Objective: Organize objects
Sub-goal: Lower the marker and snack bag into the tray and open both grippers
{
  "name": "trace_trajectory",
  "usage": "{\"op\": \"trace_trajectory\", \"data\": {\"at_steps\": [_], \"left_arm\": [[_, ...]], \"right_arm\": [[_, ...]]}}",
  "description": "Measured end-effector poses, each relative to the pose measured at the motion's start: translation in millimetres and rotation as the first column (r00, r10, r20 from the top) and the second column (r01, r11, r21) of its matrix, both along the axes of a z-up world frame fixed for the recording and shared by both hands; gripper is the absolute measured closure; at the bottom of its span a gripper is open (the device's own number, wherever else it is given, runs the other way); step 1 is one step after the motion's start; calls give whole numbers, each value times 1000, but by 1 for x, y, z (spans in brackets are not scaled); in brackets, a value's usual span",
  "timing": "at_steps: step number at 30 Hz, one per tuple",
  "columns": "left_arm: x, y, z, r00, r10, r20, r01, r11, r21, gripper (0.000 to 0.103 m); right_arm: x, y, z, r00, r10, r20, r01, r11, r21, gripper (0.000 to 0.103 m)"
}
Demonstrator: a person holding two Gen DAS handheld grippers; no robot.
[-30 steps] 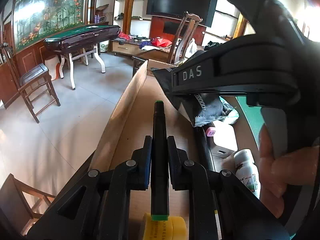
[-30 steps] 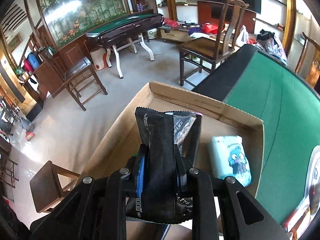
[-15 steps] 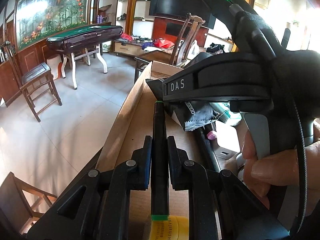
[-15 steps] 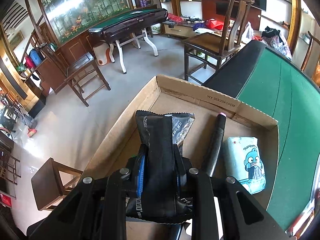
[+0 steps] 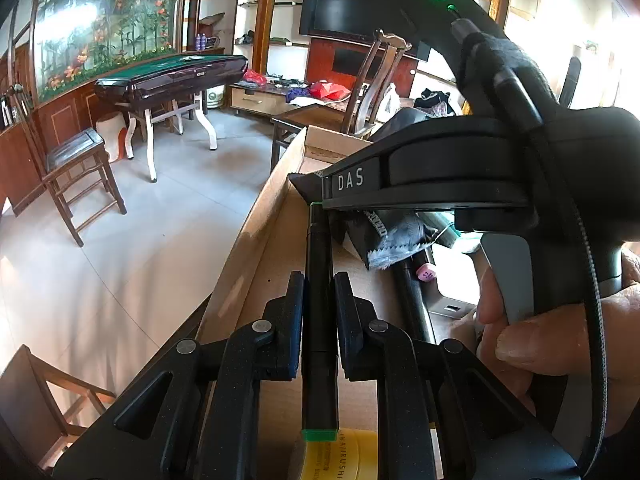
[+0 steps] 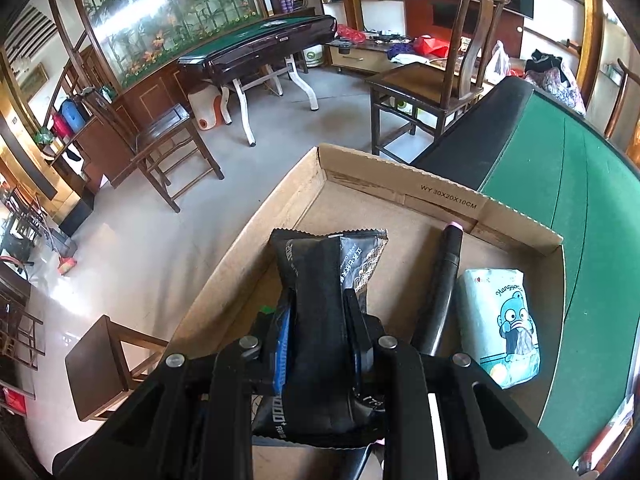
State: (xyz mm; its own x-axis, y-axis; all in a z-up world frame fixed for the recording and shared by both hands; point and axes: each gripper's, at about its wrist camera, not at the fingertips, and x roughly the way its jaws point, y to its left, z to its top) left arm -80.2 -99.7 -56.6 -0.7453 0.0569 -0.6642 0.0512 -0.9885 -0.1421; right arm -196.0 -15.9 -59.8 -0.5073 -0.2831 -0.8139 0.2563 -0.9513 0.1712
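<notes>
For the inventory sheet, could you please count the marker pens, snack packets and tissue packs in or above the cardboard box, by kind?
Marker pens: 2, the green-capped pen and the pink-capped pen
Black snack packet: 1
Tissue pack: 1
Total: 4

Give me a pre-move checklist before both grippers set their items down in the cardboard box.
1. Left gripper shut on the green-tipped marker: ok.
2. Right gripper shut on the black snack packet: ok.
3. Both loads over the cardboard box: ok.
4. Bare box floor ahead of the packet: ok.
5. Pink-capped marker and tissue pack lie beside the packet's drop spot, not under it: ok.
6. Gap between the marker's tip and the right gripper's body above it: cannot tell.
</notes>
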Motion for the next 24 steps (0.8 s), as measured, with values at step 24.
{"op": "trace_trajectory", "data": {"at_steps": [24], "left_arm": [[22,-15,33,998,26,-60,-19,993,117,77]], "right_arm": [[114,106,40,984,-128,-127,101,974,-201,79]]}}
